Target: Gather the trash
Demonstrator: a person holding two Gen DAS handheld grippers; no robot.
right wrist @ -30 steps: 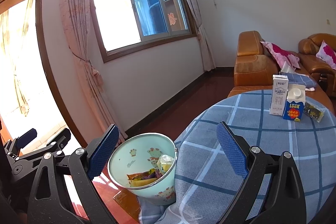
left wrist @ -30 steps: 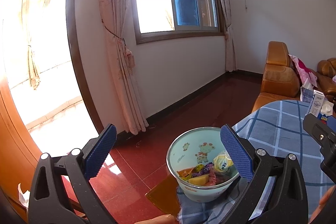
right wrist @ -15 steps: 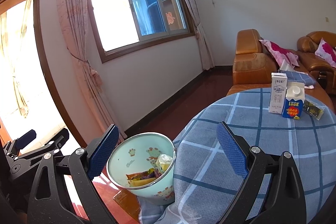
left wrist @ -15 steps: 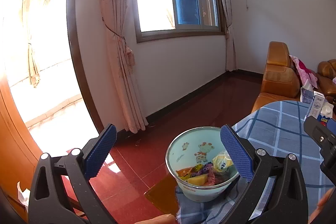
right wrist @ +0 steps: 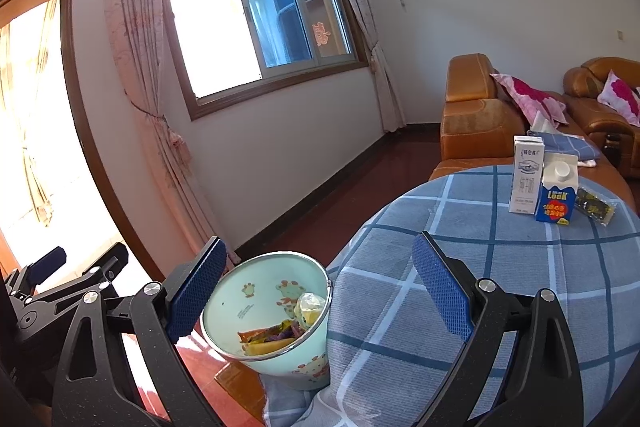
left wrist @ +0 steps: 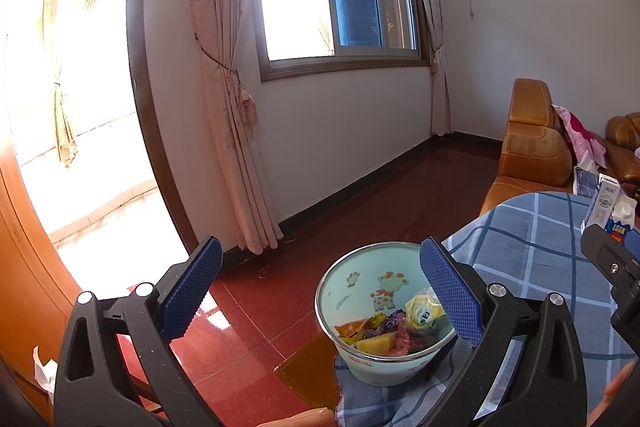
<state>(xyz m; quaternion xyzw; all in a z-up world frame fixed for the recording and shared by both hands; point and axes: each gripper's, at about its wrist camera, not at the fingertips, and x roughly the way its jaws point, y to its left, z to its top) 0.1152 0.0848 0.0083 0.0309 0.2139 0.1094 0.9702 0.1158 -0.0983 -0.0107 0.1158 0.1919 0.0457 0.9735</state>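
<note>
1. The left gripper (left wrist: 320,291) is hovering with its fingers spread wide and holding nothing; its left pad is hanging over the red floor (left wrist: 248,311), while its right pad is sitting in front of the bucket's near rim.
2. The small pale-green bucket (right wrist: 276,311) is standing at the table's left edge, on a draped fold of the blue checked tablecloth (right wrist: 460,227). Wrappers (left wrist: 384,331) and a crumpled packet are already lying inside it — so part of the collecting looks done.
3. The right gripper (right wrist: 320,291) is also gaping empty, its fingers framing the bucket's right side and bare cloth.
4. The likely trouble: the bucket is resting on loose cloth near the edge, so a nudge from either pad, or a tug on the cloth, could tip it and spill the trash onto the floor.
5. Further right, the white carton (right wrist: 527,175), the blue carton (right wrist: 557,193) and a dark sachet (right wrist: 594,206) are standing well apart from the bucket. If they are trash, it is a long carry; squeezing a carton that is not empty could make it leak.
6. Writing: the blue carton is showing "LOOK" in white letters above red print; the white carton's characters are too small to read. The bucket is carrying cartoon giraffes — its small lettering is unreadable.
</note>
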